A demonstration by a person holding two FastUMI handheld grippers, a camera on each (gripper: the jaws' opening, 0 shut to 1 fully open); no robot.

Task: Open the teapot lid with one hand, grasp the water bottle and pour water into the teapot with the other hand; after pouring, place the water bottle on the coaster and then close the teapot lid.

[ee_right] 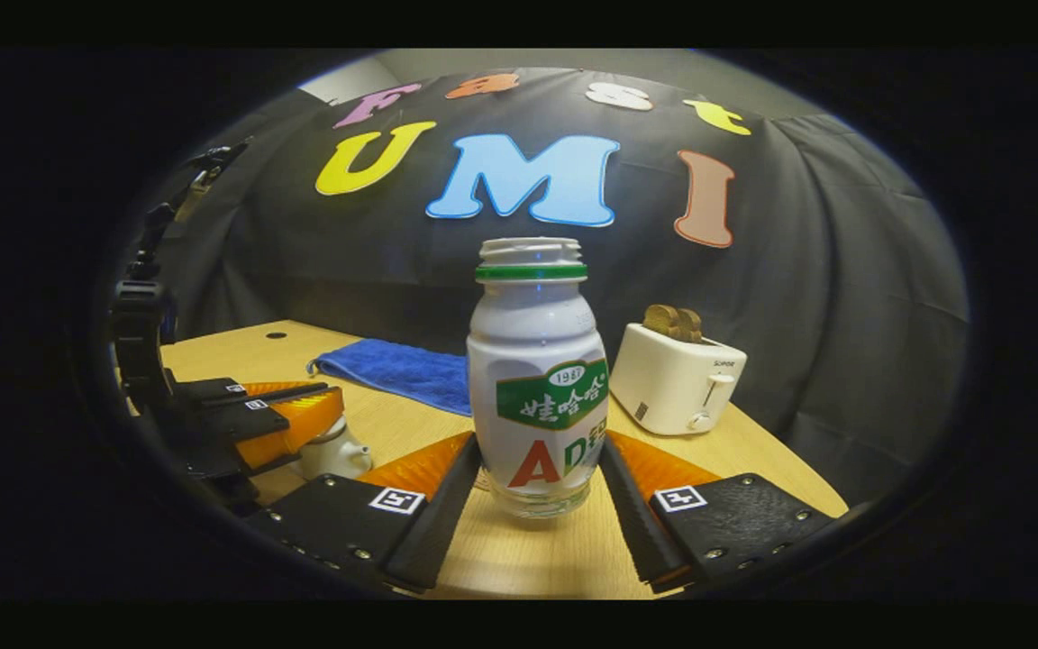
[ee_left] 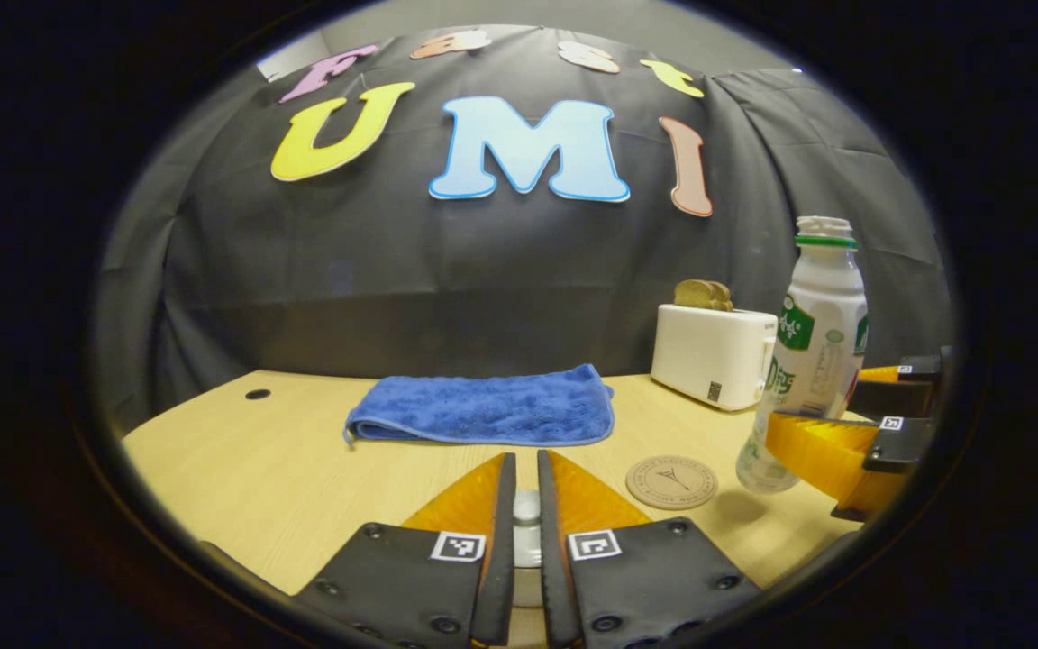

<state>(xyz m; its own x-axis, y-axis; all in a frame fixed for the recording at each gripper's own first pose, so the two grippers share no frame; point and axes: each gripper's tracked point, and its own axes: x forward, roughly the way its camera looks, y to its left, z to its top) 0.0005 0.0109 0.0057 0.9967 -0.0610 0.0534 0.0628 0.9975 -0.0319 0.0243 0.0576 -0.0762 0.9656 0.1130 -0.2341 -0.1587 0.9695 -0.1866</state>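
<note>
The white teapot (ee_right: 334,453) sits low at the left of the right gripper view, spout toward the middle. My left gripper (ee_left: 525,460) is shut on the small white knob (ee_left: 526,507) of the teapot lid; the lid looks seated on the pot. The left gripper (ee_right: 330,401) also appears above the pot in the right gripper view. The water bottle (ee_right: 537,388) is white with a green neck ring and no cap, standing on the table. My right gripper (ee_right: 537,442) is shut on its lower body, one finger (ee_left: 821,451) crossing its front. The round cork coaster (ee_left: 671,482) lies just left of the bottle (ee_left: 816,351).
A folded blue towel (ee_left: 483,410) lies at the middle back of the wooden table (ee_left: 240,469). A white toaster (ee_left: 713,356) with bread in its slots stands at the back right, behind the bottle. The table's right edge (ee_right: 798,469) runs close behind the toaster (ee_right: 677,379).
</note>
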